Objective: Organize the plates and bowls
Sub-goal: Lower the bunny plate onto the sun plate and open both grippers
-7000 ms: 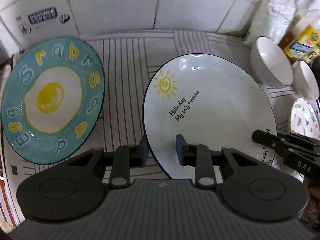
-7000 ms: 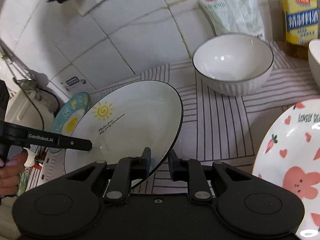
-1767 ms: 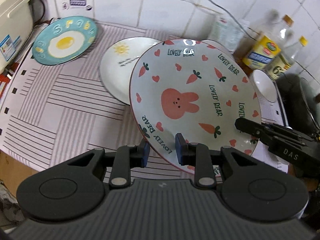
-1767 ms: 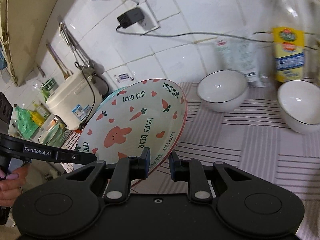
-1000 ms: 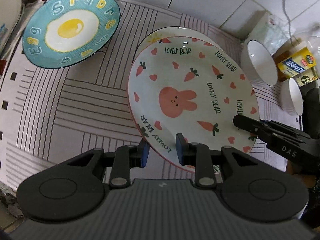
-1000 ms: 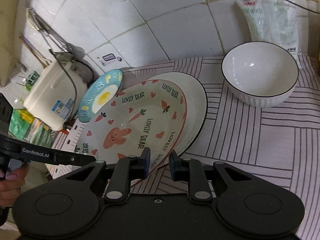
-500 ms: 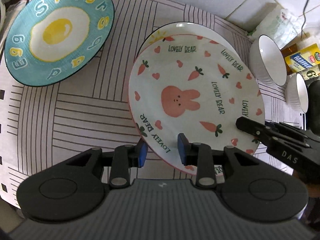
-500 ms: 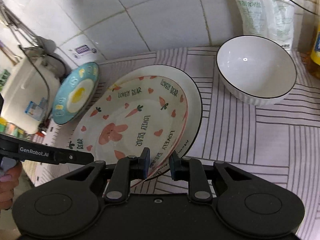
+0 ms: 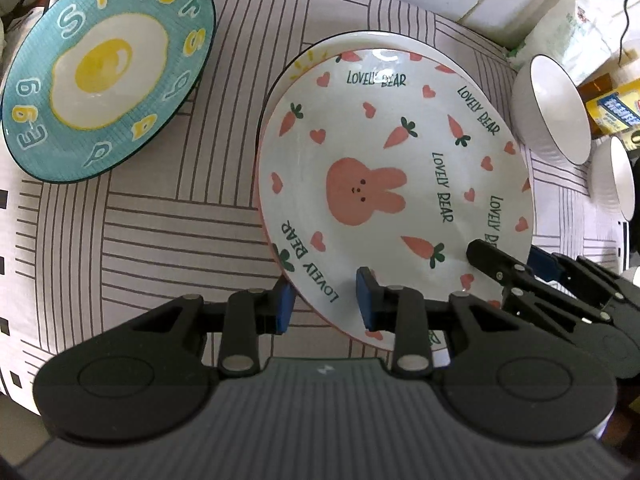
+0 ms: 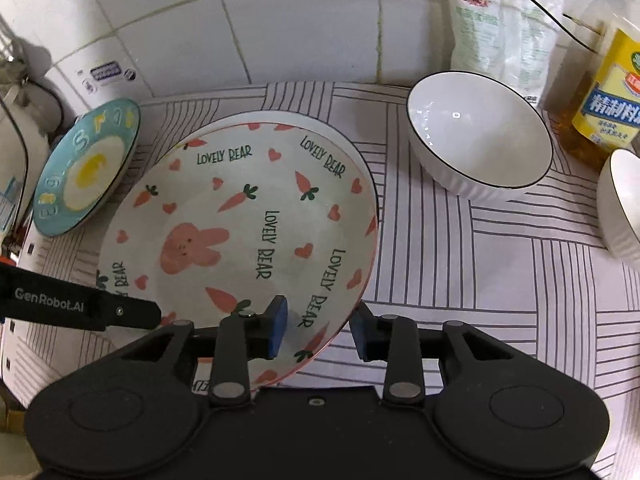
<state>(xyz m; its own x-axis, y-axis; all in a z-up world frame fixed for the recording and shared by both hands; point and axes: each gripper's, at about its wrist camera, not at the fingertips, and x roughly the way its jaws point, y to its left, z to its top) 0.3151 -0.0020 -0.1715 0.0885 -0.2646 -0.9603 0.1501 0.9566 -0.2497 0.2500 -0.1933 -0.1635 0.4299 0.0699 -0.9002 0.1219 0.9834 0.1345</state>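
Observation:
The pink rabbit plate [image 9: 384, 184] lies on top of the white sun plate [image 9: 320, 46], whose rim shows behind it; it also shows in the right wrist view [image 10: 240, 236]. My left gripper [image 9: 325, 305] is open, its pads either side of the plate's near-left rim. My right gripper [image 10: 318, 332] is open too, straddling the near-right rim. A teal egg plate [image 9: 104, 76] lies to the left. Two white bowls [image 10: 478, 136] [image 10: 622, 204] stand at the right.
A striped cloth [image 10: 480, 264] covers the counter. A plastic bag [image 10: 504, 28] and a yellow-labelled oil bottle [image 10: 612, 96] stand against the tiled wall at the back right. A white rice cooker [image 10: 12, 160] is at the far left.
The rabbit plate came down onto the sun plate. Both grippers' jaws have spread apart and let go of its rim.

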